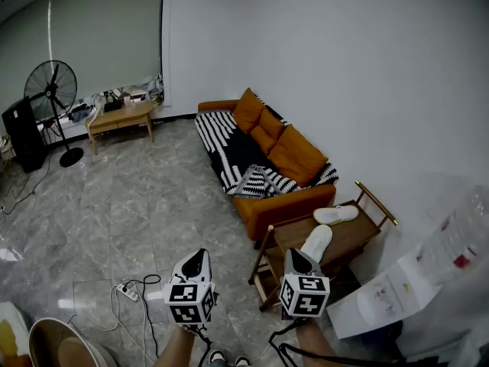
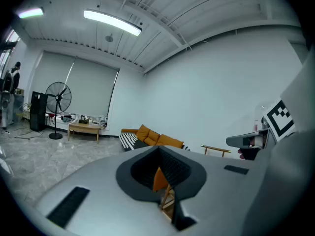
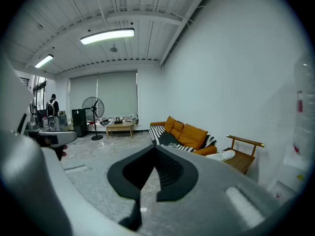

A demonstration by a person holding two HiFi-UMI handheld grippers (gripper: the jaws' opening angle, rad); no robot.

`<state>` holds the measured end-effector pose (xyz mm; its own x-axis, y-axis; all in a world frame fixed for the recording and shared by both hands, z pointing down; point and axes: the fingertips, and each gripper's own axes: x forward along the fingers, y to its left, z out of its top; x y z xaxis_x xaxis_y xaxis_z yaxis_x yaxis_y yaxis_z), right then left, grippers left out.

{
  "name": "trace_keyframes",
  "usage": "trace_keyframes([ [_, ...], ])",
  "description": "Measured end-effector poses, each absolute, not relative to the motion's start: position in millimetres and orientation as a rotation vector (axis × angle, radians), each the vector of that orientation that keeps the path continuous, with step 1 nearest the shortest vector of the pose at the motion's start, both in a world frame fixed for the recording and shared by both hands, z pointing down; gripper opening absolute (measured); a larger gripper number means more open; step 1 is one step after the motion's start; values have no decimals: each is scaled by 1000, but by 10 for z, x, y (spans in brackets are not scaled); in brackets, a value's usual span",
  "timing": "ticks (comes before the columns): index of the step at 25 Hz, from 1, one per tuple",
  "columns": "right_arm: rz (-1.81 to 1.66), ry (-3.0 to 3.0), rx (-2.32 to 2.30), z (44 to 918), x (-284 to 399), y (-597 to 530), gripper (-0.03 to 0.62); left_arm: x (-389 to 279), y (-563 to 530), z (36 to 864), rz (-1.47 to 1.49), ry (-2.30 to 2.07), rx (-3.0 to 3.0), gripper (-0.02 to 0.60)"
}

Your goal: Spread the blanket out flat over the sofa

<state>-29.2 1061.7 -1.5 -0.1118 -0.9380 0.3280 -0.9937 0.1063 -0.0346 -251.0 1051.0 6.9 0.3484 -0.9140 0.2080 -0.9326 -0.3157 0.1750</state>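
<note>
Standing well back from the sofa [image 1: 286,205] right now, so nothing is in reach yet. I've got the left gripper [image 1: 197,262] and the right gripper [image 1: 296,260] held low in front of me, both aimed roughly at the couch and dipping a bit. Both pairs of jaws are pinched together with nothing between them, which makes sense since there's nothing to grab from this far out.

The blanket [image 1: 237,155], a black-and-white striped one, is already on the seat. The far half looks fairly flat. The near end is bunched into a lump against the armrest, with a bit of it tucked behind the orange cushions [image 1: 294,153]. My read is that the lump is where the work is, so the task is barely started.

I reckon the next move is walking in, opening both sets of jaws and taking two edges of that bunched part.

Things to watch out for: the wooden side table [image 1: 348,235] with white slippers [image 1: 335,215] sits just beside the near armrest, and there's a power strip [image 1: 128,291] with cable on the floor to my left.
</note>
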Motion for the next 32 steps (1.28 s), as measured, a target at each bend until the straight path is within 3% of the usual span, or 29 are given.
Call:
trace_keyframes([
  [32,454,-2131,1933,291,-728,9831,5,-3177,9834,367,149,-1692,2282,3],
])
